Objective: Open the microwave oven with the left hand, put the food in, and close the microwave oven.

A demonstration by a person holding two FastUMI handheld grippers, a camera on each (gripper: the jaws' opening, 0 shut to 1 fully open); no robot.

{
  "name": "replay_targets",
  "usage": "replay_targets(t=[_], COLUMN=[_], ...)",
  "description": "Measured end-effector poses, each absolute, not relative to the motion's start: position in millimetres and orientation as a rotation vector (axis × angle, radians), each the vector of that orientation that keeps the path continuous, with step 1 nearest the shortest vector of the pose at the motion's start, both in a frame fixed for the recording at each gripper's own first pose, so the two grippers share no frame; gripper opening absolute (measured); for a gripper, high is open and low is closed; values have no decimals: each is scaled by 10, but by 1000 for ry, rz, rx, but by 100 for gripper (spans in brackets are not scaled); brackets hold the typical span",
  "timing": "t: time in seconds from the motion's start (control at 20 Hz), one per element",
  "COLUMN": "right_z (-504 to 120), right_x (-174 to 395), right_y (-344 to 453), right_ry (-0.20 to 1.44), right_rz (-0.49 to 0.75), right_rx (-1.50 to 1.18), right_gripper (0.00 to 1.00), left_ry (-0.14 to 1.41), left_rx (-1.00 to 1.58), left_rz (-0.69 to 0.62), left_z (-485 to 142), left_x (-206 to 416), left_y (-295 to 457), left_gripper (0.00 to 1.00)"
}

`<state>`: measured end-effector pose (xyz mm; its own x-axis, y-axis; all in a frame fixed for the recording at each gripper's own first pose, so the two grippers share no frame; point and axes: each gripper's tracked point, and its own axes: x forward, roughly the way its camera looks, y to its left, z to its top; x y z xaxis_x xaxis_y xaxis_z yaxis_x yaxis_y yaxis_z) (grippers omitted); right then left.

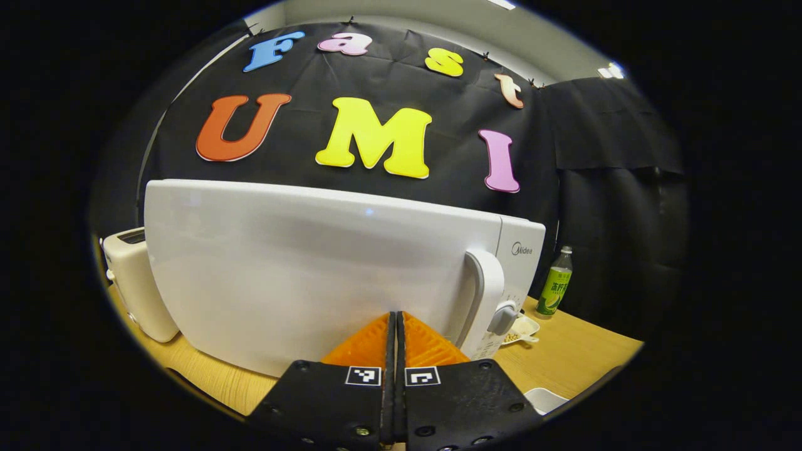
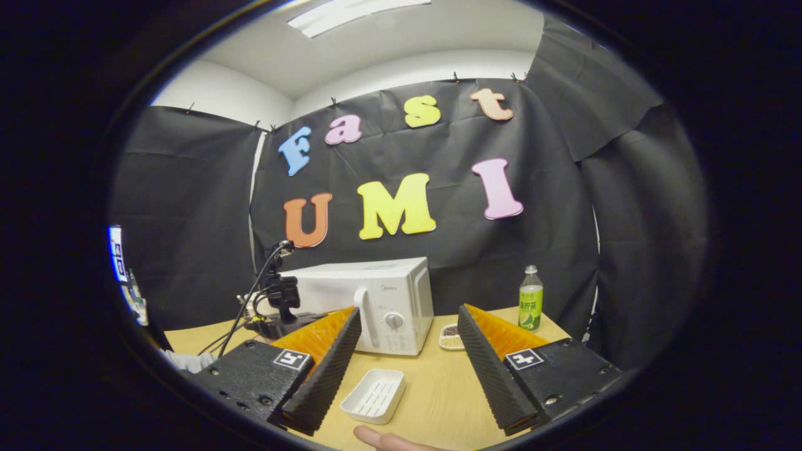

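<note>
The white box-shaped microwave oven point(image 2: 369, 300) stands on the light wooden bench point(image 2: 438, 401) with its long axis running left to right along the black cloth wall, its door closed and facing the front, the upright white handle point(image 1: 484, 294) and the round grey knob point(image 1: 503, 318) at its right end. The left claw point(image 1: 397, 326) is pressed together, holding nothing, close before the door, perhaps touching it. The right claw point(image 2: 407, 351) is wide apart over the bench, above a white ribbed plastic tray point(image 2: 374, 395). A small dish of food point(image 2: 450, 336) lies just right of the oven, a green bottle point(image 2: 531, 307) farther right.
</note>
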<state>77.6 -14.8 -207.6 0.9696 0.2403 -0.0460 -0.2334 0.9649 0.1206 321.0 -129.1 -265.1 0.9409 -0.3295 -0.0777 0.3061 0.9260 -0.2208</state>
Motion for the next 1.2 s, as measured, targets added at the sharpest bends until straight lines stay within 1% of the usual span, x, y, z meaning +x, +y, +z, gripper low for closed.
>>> replay_targets(t=[0.05, 0.1, 0.2, 0.25, 0.3, 0.35, 0.4, 0.45, 0.5, 0.55, 0.6, 0.65, 0.7, 0.75, 0.85, 0.9, 0.95, 1.05, 1.1, 1.15, 1.2], right_z=[-2091, -2103, -2136, -2130, -2107, -2076, -2059, -2039, -2025, -2009, -1988, -1956, -1910, -1833, -1695, -1640, -1589, -1472, -1388, -1307, -1229], right_x=[772, 751, 703, 681, 651, 620, 591, 553, 513, 455, 401, 340, 281, 223, 124, 93, 60, -6, -46, -82, -113], right_y=[-171, -188, -187, -180, -167, -161, -147, -130, -130, -131, -118, -122, -129, -129, -161, -198, -234, -311, -334, -362, -397], right_ry=[73, 85, 115, 125, 131, 133, 139, 146, 158, 172, 180, 188, 189, 181, 166, 161, 161, 152, 143, 133, 119], right_rz=[224, 209, 188, 180, 172, 161, 151, 142, 126, 110, 102, 91, 86, 84, 69, 54, 39, 13, 4, -3, -10], right_rx=[114, 114, 116, 117, 114, 108, 99, 90, 85, 80, 75, 73, 73, 76, 77, 73, 66, 57, 60, 67, 75], right_gripper=[91, 91, 91, 98, 91, 91, 91, 91, 92, 92, 91, 98, 98, 99, 98, 99, 98, 98, 98, 98, 99], left_ry=[130, 147, 166, 169, 173, 172, 177, 179, 179, 161, 152, 142, 135, 122, 86, 83, 75, 49, 31, 22, 16], left_rx=[-195, -187, -185, -188, -193, -201, -213, -225, -231, -228, -219, -207, -199, -196, -204, -210, -215, -192, -177, -164, -147], left_rz=[-309, -313, -311, -300, -298, -307, -327, -339, -342, -322, -306, -294, -287, -274, -237, -211, -182, -142, -140, -144, -140], left_z=[-2660, -2666, -2620, -2557, -2486, -2394, -2307, -2218, -2108, -1982, -1879, -1785, -1676, -1553, -1312, -1249, -1186, -1062, -978, -914, -863], left_x=[3189, 3132, 2979, 2879, 2778, 2617, 2442, 2272, 2102, 1947, 1788, 1606, 1432, 1260, 956, 799, 644, 338, 196, 64, -55], left_y=[-1235, -1241, -1257, -1214, -1195, -1187, -1202, -1197, -1160, -1074, -995, -937, -879, -813, -660, -579, -515, -382, -345, -341, -310], left_gripper=[10, 0, 0, 1, 5, 18, 25, 45, 55, 48, 61, 83, 78, 86, 92, 93, 97, 95, 83, 95, 95])
